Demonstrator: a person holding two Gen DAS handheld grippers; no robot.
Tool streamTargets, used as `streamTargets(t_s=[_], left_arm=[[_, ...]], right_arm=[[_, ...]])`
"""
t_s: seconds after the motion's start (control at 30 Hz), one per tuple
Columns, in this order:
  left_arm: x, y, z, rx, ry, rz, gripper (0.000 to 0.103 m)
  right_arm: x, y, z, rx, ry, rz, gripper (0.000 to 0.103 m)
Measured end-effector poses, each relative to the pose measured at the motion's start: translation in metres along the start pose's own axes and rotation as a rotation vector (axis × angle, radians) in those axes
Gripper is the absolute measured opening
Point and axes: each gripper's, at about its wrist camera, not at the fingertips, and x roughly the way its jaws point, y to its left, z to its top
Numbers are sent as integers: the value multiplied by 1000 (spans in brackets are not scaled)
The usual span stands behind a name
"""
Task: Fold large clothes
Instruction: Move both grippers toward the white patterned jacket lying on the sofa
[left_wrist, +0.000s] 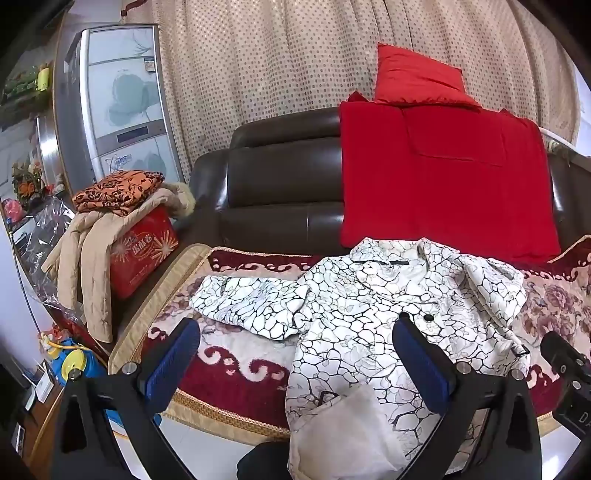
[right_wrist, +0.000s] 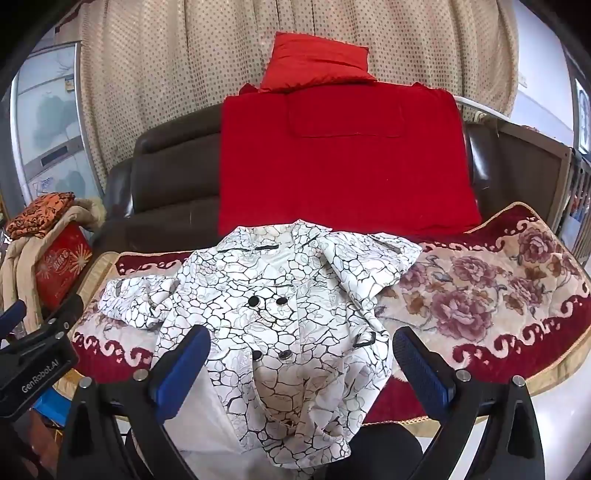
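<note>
Coat: a white coat (right_wrist: 280, 317) with a black crackle print lies front-up on the floral sofa cover (right_wrist: 491, 295), collar toward the sofa back, hem hanging over the front edge.
Sleeves: one sleeve (left_wrist: 247, 306) is spread out to the left in the views; the other sleeve (right_wrist: 369, 266) is bunched over the coat's right side.
Left gripper: the left gripper (left_wrist: 295, 362) hovers over the coat's lower left, fingers (left_wrist: 173, 362) spread as wide as they go, nothing between them.
Right gripper: the right gripper (right_wrist: 301, 365) hangs over the lower front near the buttons (right_wrist: 269, 302), equally wide open and empty.
Step in hand: likely the opening move, before any grasp, so choosing the grip points.
How to do it well: smooth the bunched sleeve flat first, then pinch only the outstretched sleeve's cuff, not the cover below.
Fold line: bring each sleeve across the chest, keeping the button row straight.
Risk: the hanging hem may drag the coat off the edge; pull it up onto the seat early.
Nearby: the red blanket (right_wrist: 343, 158) on the backrest is well apart.
</note>
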Motion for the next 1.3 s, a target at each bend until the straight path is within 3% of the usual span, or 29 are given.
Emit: streamTargets(t_s=[0.77,1.3], left_arm=[[6,-1,-5,11,10,-14,103],[16,-8,-26,87,109,-9,103]], right_arm=[[10,2,-5,0,42,3,101],[22,3,-16,-28,125,4,101]])
